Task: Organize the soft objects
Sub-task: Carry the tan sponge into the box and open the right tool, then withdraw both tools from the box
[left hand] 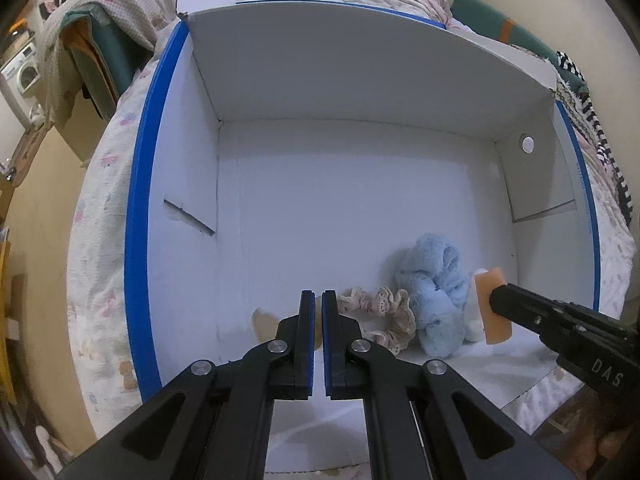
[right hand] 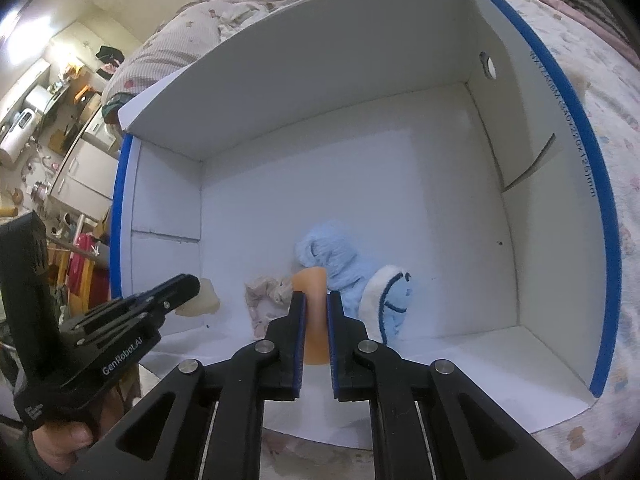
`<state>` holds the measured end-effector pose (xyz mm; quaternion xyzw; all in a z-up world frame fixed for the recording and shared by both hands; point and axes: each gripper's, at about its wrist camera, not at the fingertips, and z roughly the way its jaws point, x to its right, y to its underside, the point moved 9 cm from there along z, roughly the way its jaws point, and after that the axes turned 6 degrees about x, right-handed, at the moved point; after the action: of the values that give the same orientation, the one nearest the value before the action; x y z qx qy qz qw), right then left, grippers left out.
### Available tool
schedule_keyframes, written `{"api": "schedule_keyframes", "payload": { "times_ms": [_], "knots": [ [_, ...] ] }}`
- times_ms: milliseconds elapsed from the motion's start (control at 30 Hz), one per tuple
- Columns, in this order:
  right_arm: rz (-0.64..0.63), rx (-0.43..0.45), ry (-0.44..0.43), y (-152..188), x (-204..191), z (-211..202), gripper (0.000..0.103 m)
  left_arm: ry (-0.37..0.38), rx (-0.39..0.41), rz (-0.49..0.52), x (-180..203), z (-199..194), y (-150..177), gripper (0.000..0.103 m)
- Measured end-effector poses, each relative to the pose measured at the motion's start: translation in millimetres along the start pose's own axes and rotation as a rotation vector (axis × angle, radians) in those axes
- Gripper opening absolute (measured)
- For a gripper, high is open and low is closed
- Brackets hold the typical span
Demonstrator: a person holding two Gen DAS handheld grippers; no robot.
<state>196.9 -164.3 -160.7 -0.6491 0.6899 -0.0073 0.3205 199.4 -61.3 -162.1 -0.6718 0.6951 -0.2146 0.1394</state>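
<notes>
A white cardboard box with blue edges lies open on a bed; it also shows in the right wrist view. Inside near the front lie a fluffy light-blue plush, a beige lace scrunchie, a white-and-blue plush and a pale beige pad. My right gripper is shut on an orange sponge, held just above the box floor beside the blue plush. My left gripper is shut and empty, over the box's front left.
The box rests on a floral quilt. Pillows and bedding lie behind the box. A washing machine and kitchen shelves stand off to the left. The far half of the box floor is bare.
</notes>
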Motion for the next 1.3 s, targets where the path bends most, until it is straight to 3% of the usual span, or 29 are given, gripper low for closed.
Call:
{"api": "schedule_keyframes", "payload": {
  "times_ms": [133,167,200,233,367,467,733,800,933,1100,1300],
  "knots": [
    [0.02,0.036,0.055,-5,8,-5,0.031,-0.003,0.005,0.009,1,-1,0,0.004],
    [0.022,0.053,0.075,-7,11,-8,0.045,-0.006,0.004,0.013,1,0,0,0.004],
    [0.024,0.069,0.086,-10,13,-11,0.066,-0.009,0.002,0.014,1,1,1,0.004],
    [0.027,0.087,0.092,-12,15,-14,0.071,-0.01,0.0,0.013,0,2,1,0.004],
    [0.028,0.103,0.094,-16,16,-18,0.073,-0.001,-0.002,-0.001,2,2,2,0.005],
    [0.033,0.113,0.101,-18,18,-19,0.082,0.005,0.004,-0.001,2,-1,0,0.007],
    [0.041,0.144,0.122,-24,20,-22,0.094,-0.023,0.065,0.022,3,-14,-7,0.051],
    [0.038,0.153,0.125,-24,20,-24,0.102,-0.028,0.08,0.021,3,-17,-10,0.056],
    [0.029,0.181,0.126,-28,20,-29,0.103,-0.04,0.117,0.029,2,-26,-16,0.066],
    [0.036,0.179,0.125,-27,20,-29,0.103,-0.106,0.171,0.058,-1,-38,-23,0.069],
    [0.03,0.189,0.125,-27,17,-32,0.103,-0.079,0.185,0.034,-1,-48,-21,0.069]
  ]
}}
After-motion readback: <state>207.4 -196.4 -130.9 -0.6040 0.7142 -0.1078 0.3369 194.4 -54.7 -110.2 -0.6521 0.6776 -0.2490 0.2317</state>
